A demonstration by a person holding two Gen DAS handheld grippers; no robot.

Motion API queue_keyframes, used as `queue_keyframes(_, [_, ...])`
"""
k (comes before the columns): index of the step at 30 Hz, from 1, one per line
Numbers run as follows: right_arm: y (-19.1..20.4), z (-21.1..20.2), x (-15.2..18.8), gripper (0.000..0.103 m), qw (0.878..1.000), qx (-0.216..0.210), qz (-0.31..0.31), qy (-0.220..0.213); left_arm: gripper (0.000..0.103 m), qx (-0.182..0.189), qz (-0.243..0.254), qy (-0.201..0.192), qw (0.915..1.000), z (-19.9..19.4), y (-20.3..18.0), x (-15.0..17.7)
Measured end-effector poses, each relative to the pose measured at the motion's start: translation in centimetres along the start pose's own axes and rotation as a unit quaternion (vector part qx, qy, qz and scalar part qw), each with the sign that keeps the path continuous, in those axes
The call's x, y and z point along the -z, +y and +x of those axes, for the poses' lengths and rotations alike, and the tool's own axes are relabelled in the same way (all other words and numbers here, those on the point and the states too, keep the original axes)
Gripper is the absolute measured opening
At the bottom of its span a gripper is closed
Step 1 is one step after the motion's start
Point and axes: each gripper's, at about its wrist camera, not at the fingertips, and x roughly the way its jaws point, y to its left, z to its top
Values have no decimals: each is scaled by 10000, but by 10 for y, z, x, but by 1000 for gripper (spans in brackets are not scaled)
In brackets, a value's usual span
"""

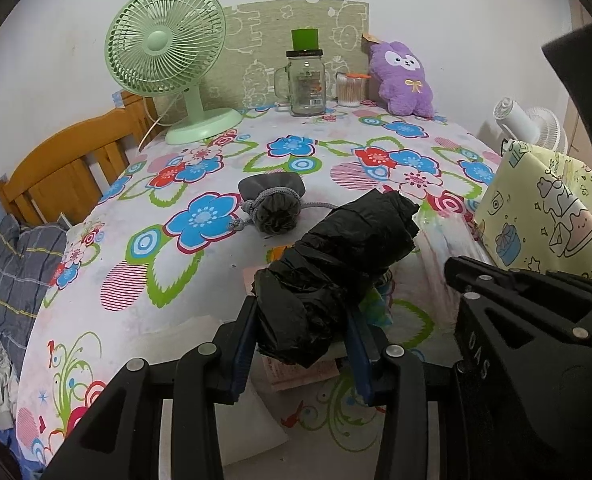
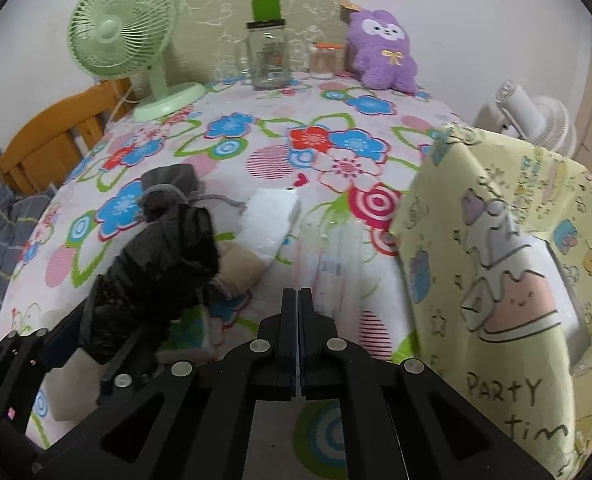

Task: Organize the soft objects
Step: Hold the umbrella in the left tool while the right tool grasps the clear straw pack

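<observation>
A crumpled black plastic bundle (image 1: pixel 344 248) is held above the floral cloth (image 1: pixel 136 312), and my left gripper (image 1: pixel 300 312) is shut on its near end. The right wrist view shows the same bundle (image 2: pixel 156 264) at the left. My right gripper (image 2: pixel 298 296) is shut with its pads pressed together and nothing between them, over a clear plastic packet (image 2: pixel 328 252). A grey drawstring pouch (image 1: pixel 272 204) lies just beyond the bundle. A white packet (image 2: pixel 270 216) and a beige soft item (image 2: pixel 240 268) lie beside it. A purple plush (image 1: pixel 402 76) leans at the back.
A yellow cartoon gift bag (image 2: pixel 496 260) stands open at the right. At the back are a green desk fan (image 1: pixel 164 52), a glass jar (image 1: pixel 306 84) and a cotton swab tub (image 1: pixel 352 90). A white fan (image 1: pixel 528 124) sits far right, a wooden headboard (image 1: pixel 64 160) left.
</observation>
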Motion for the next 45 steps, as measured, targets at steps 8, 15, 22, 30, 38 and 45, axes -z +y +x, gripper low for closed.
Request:
queue_keyframes(8, [-2,-2,2,4,9997,263,30,5,42,119,-1,-8,9999,0,1,1])
queue_keyframes(15, [-2,-6,4,5,9989,472,48,-5,42,129,-10,-14,9999,0,0,1])
queue_keyframes(22, [-8,-6,6,52,9983,529,225,-55,42,137,-2,-18,9999,0,0,2])
queue_keyframes(30, [-11,10,3,58,9988,249,367,187,42,32,111,5,9999,3,-2,2])
queue_keyframes(38, [-8,19,2,29,9988,-20,351,348,42,53,132,31,9999,3,-2,0])
queue_keyframes(45, [-5,9,0,23,9994,-168,192,236,42,103,49,29,9999,-4,-2,-3])
